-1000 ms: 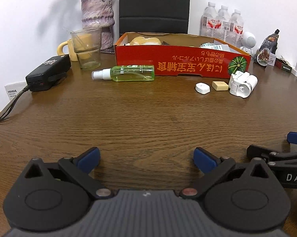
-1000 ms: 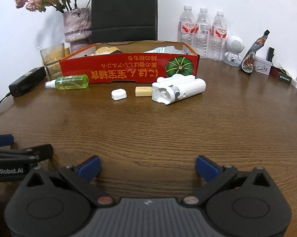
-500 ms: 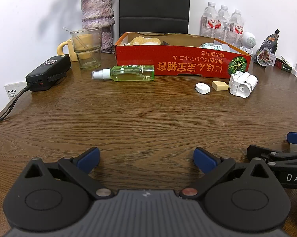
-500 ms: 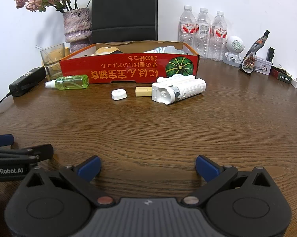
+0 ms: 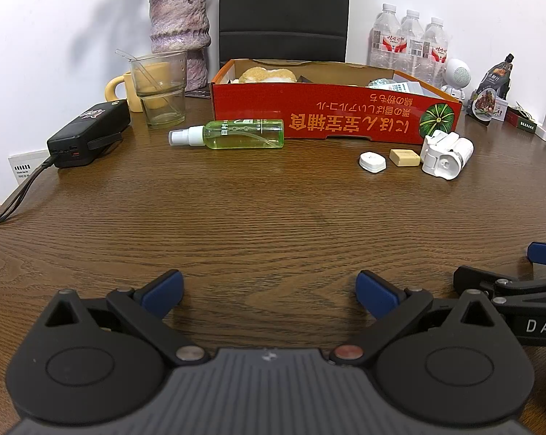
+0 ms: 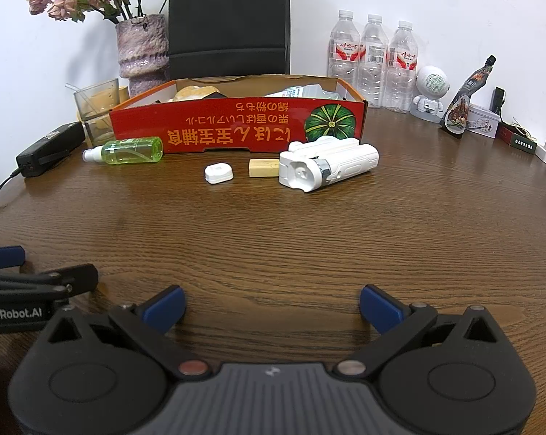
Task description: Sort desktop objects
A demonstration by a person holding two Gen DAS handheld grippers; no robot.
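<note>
In the left wrist view my left gripper (image 5: 269, 290) hangs low over the table (image 5: 255, 217) with its fingers spread and nothing between them. The spray bottle (image 5: 236, 134) lies just in front of the red box (image 5: 323, 117); the white cap (image 5: 372, 162), the eraser (image 5: 404, 157) and the white device (image 5: 447, 156) lie in front of the box's right end. The bottle is round, so I think a loose pinch may let it roll. In the right wrist view my right gripper (image 6: 271, 308) is spread too and empty. The left gripper's side reads "GenRobot.AI"; the box print is upside down, and I cannot read it.
</note>
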